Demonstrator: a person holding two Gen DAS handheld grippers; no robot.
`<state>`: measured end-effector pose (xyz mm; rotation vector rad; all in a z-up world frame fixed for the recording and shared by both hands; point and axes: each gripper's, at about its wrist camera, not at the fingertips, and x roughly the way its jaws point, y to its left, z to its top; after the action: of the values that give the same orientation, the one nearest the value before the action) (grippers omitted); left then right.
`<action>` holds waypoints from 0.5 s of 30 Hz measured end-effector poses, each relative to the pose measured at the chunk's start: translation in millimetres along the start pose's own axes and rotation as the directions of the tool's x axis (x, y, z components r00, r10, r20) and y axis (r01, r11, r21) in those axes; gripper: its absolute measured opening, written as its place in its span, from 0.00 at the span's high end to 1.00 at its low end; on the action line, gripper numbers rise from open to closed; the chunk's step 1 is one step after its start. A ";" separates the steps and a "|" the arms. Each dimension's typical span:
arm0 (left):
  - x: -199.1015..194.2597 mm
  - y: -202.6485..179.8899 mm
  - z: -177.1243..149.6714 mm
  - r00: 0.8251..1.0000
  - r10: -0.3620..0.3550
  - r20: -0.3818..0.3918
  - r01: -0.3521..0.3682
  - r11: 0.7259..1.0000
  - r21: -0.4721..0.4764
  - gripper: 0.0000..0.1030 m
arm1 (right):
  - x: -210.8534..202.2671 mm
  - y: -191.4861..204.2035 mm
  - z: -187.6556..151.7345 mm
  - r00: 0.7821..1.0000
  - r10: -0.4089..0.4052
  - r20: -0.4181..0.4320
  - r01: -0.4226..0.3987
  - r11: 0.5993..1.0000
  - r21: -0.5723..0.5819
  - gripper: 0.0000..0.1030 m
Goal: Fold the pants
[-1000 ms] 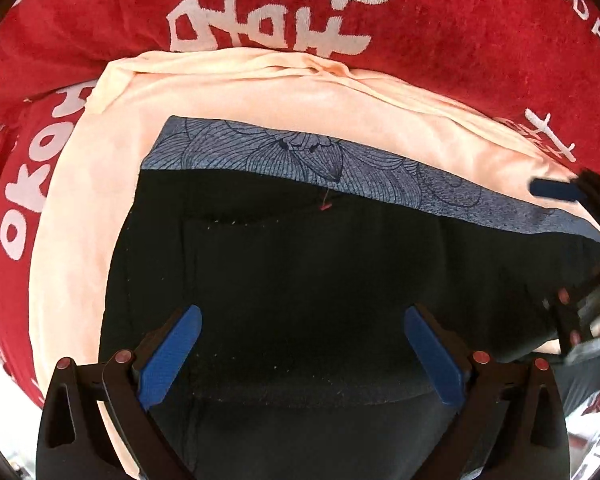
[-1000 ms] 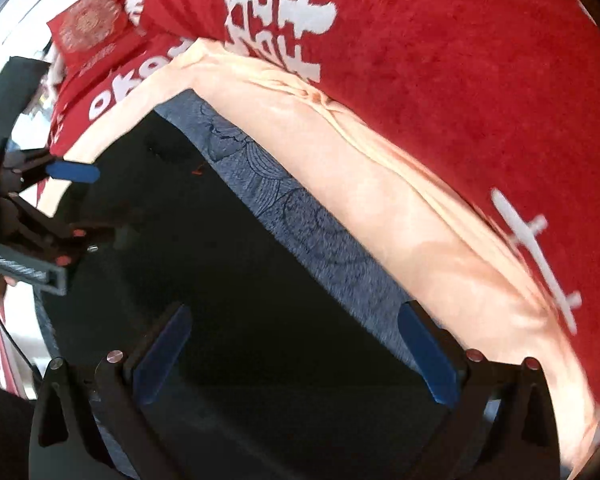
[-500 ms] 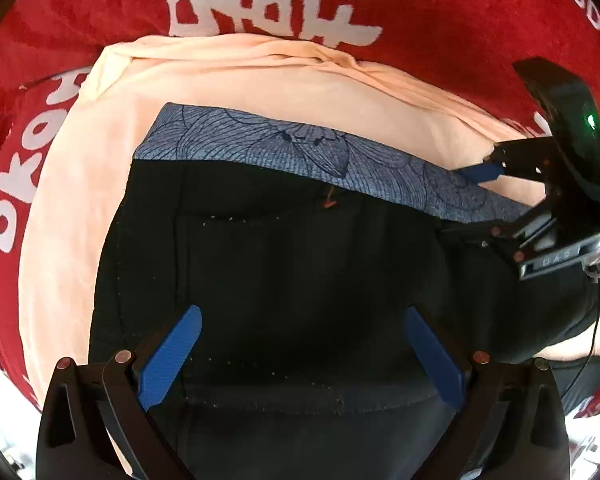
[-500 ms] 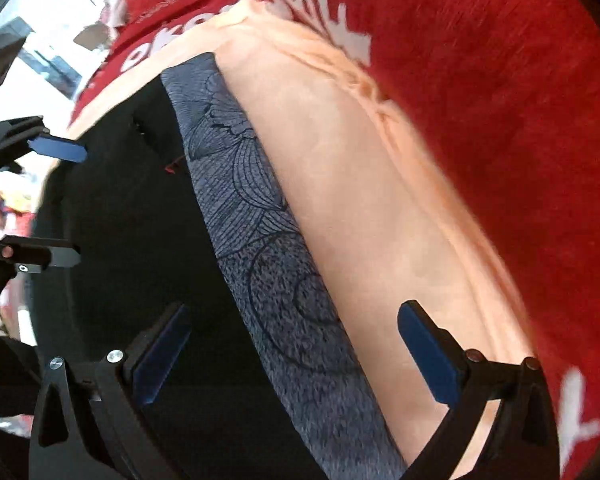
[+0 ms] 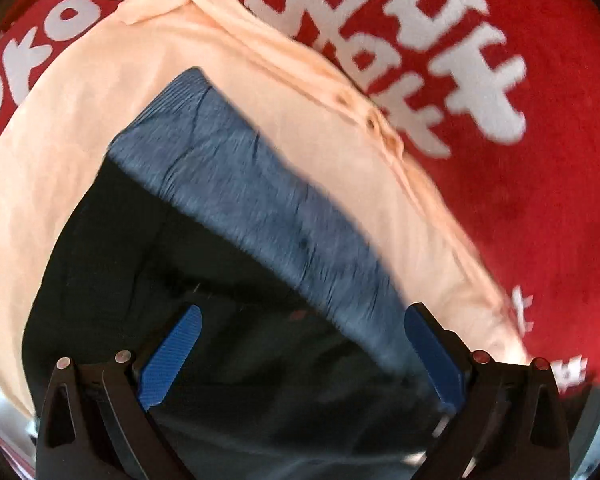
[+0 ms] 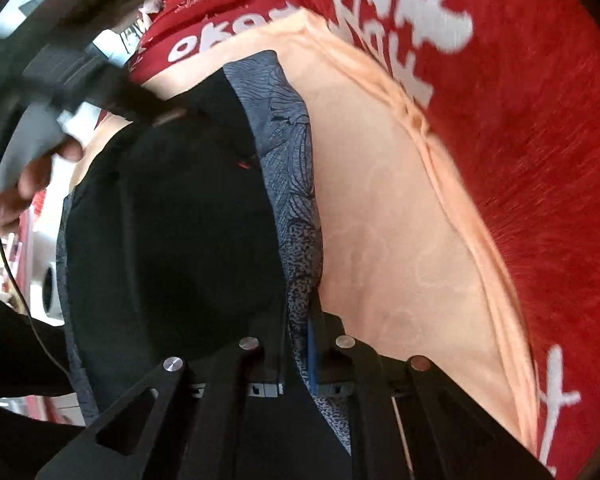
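A: Where do the pants (image 6: 172,220) lie?

B: On a peach cloth (image 6: 400,220) spread over a red blanket (image 6: 540,120) with white lettering. The legs are black; the waistband (image 6: 296,184) is grey-blue with a flower pattern.

A: State of the right gripper (image 6: 300,344)?

B: Its jaws are pinched together on the waistband, the patterned fabric caught between them.

A: And the left gripper (image 5: 300,356)?

B: Its jaws stand wide apart above the black fabric, one blue pad (image 5: 170,360) over the leg, the other at the waistband's edge. Nothing is held.
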<state>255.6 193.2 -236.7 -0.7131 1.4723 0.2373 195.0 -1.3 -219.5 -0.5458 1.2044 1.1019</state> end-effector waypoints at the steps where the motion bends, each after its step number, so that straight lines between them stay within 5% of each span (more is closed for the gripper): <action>1: -0.9 -5.0 3.5 1.000 0.007 0.013 -0.007 1.000 -0.020 0.01 | -3.7 6.8 -2.0 1.000 -0.027 0.010 0.027 1.000 -0.007 0.91; 6: 14.8 -18.3 12.4 0.991 0.127 -0.038 -0.129 0.990 -0.054 0.01 | -18.0 38.8 -13.7 0.991 -0.126 0.055 0.127 0.991 -0.032 0.91; 8: 22.1 -13.1 15.7 0.991 0.134 -0.028 -0.136 0.987 -0.082 0.22 | -21.7 49.0 -18.6 0.986 -0.152 0.067 0.155 0.987 -0.038 0.91; 9: 23.2 -7.8 15.6 0.990 0.137 -0.028 -0.139 0.985 -0.100 0.56 | -22.2 54.0 -20.7 0.985 -0.158 0.067 0.161 0.986 -0.047 0.91; 10: 24.0 -1.3 14.7 0.992 0.116 -0.042 -0.120 0.986 -0.118 0.73 | -22.2 58.3 -23.2 0.985 -0.159 0.066 0.163 0.985 -0.054 0.91; 15: 15.4 14.6 1.8 1.000 0.025 0.014 -0.023 0.991 -0.129 0.86 | -23.9 60.1 -25.9 0.986 -0.156 0.064 0.159 0.986 -0.050 0.91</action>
<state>250.7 201.4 -255.7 -0.7957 1.4608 0.3578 130.6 -6.9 -193.6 -0.6353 1.0631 1.0118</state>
